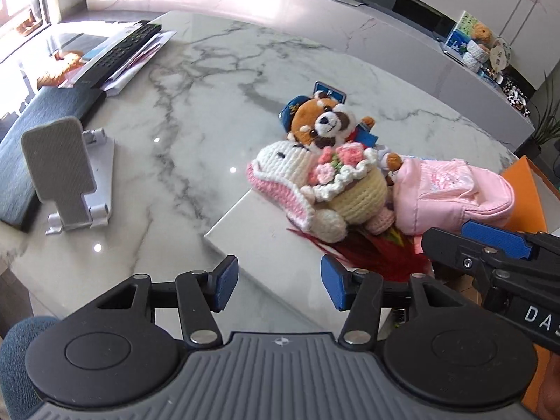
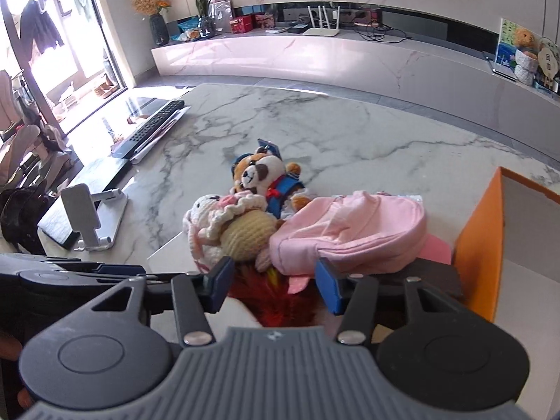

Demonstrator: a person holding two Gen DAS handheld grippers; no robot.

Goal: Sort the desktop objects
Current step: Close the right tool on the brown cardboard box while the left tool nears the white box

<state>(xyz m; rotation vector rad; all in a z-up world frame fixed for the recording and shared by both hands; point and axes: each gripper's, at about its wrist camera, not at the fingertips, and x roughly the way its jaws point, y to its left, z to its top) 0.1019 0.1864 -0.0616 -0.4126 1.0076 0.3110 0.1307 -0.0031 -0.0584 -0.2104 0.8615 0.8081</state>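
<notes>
Left hand-held gripper (image 1: 278,288): black linkage arms, silver pivot pins, blue textured finger pads (image 1: 224,285), grey ribbed housing with a small round emblem, two black round caps. Right hand-held gripper (image 2: 274,285): same build; its side shows white letters "DAS" in the left wrist view.

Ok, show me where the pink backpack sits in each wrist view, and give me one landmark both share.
Left wrist view: the pink backpack lies right of centre, just beyond the right gripper that pokes in from the right.
Right wrist view: the pink backpack lies centre-right, just left of the orange box.
Shared landmark: the white phone stand on the left of the marble table.
</notes>
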